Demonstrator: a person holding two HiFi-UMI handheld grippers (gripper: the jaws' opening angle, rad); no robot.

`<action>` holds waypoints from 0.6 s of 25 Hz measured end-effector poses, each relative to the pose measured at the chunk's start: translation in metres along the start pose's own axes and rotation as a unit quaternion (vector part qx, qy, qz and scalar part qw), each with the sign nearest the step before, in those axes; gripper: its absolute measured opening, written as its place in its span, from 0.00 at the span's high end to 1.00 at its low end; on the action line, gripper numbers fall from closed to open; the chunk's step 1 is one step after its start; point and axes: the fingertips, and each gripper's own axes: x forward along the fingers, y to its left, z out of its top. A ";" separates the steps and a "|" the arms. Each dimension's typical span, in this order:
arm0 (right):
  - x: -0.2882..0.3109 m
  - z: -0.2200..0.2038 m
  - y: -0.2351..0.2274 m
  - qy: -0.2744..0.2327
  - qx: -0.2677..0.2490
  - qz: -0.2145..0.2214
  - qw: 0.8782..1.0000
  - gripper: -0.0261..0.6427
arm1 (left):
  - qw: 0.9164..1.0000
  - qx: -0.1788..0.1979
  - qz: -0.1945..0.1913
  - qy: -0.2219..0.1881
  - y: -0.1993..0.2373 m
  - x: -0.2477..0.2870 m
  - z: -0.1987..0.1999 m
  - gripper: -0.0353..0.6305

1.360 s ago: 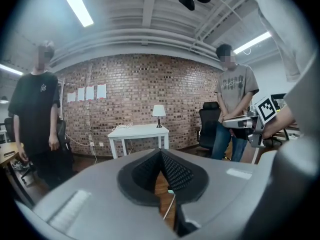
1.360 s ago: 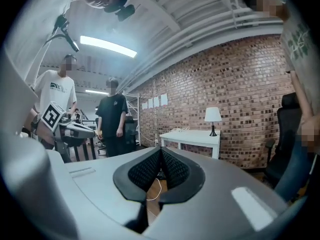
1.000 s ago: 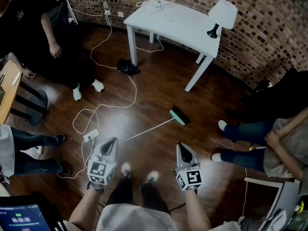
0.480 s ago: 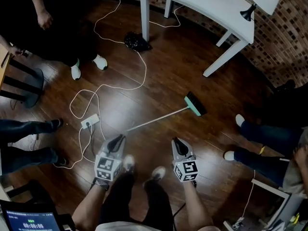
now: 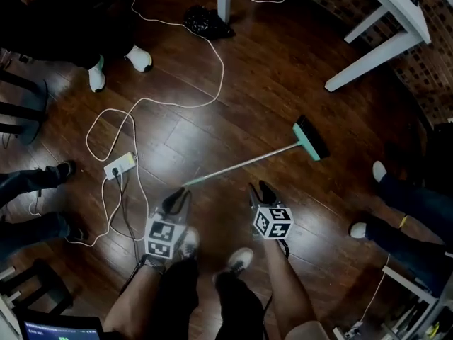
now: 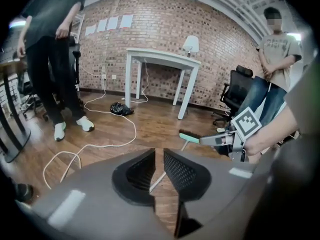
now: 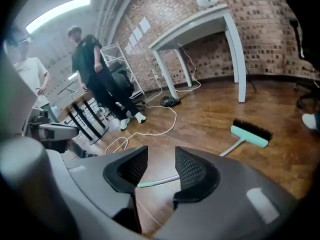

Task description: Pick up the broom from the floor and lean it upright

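The broom (image 5: 244, 164) lies flat on the wooden floor (image 5: 283, 69), its green head (image 5: 310, 137) toward the white table (image 5: 371, 62). We hold our right gripper (image 5: 260, 192) near the handle. Its jaws have just been opening, and the handle shows in the gap, ungripped. Our left gripper (image 5: 177, 201), by the handle's tip, is slightly parted and empty.

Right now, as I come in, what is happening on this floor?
A person holds a gripper in each hand, low over a broom lying on the floor. The right gripper has just been opening its jaws; the handle end shows in their gap, ungripped. The left gripper is slightly open, also empty.
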 end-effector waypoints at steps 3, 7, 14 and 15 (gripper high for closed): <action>0.048 -0.040 -0.019 0.023 0.044 -0.016 0.999 0.65 | 1.000 0.007 -0.004 0.003 0.009 0.029 -0.026 0.89; 0.119 -0.094 -0.024 0.074 0.040 -0.022 0.996 0.62 | 0.999 0.037 -0.006 -0.003 0.032 0.058 -0.054 0.89; 0.210 -0.169 -0.030 0.139 0.073 -0.031 0.987 0.60 | 0.999 0.038 0.016 0.007 0.078 0.098 -0.128 0.89; 0.215 -0.179 -0.033 0.149 0.083 -0.040 0.985 0.60 | 0.999 0.038 0.015 0.009 0.079 0.101 -0.136 0.89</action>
